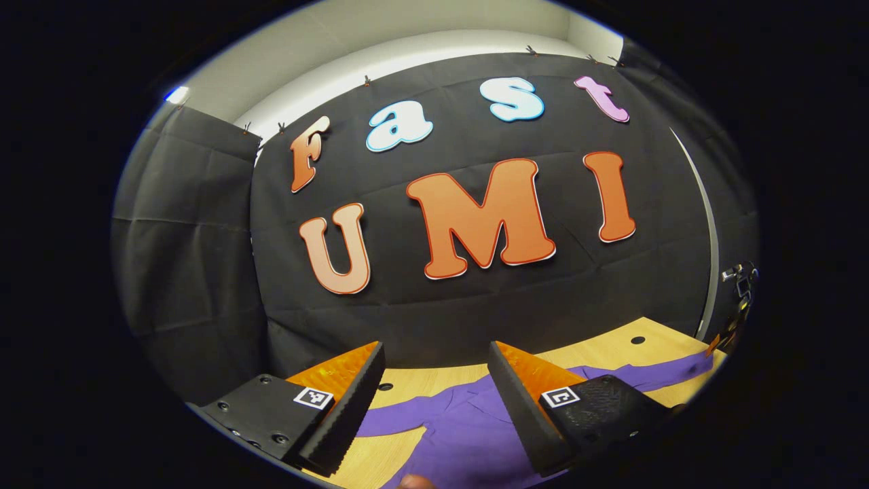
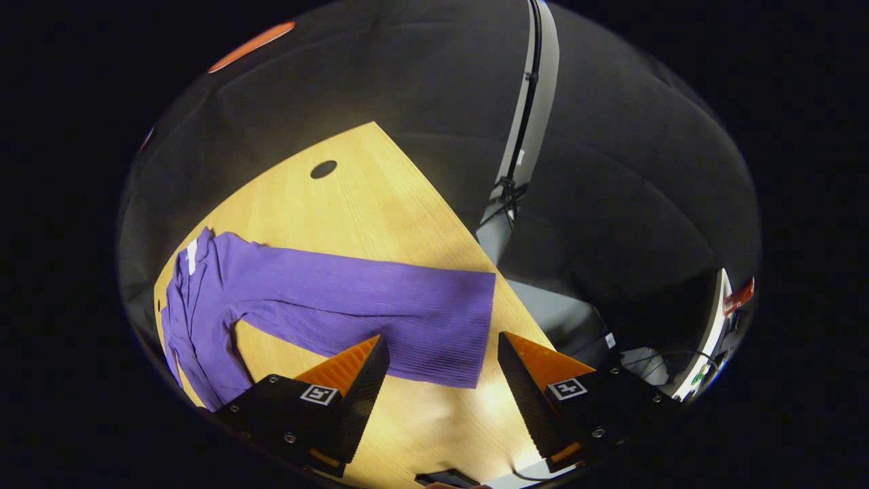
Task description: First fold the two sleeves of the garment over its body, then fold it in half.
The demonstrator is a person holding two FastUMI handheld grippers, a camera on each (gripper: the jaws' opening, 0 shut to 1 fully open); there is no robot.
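Both tongs stand with their jaws spread wide, nothing between them. Left tongs (image 1: 434,380) hang above the wooden table (image 1: 611,350), with the purple long-sleeved garment (image 1: 468,435) lying flat under and beyond the fingers — one sleeve running off toward the table's far right corner. Right tongs (image 2: 441,373) hover over that sleeve (image 2: 366,305), which lies stretched out straight on the table (image 2: 353,197), its cuff end just ahead of the fingertips, not touched. A round dark hole (image 2: 324,169) marks the tabletop farther off.
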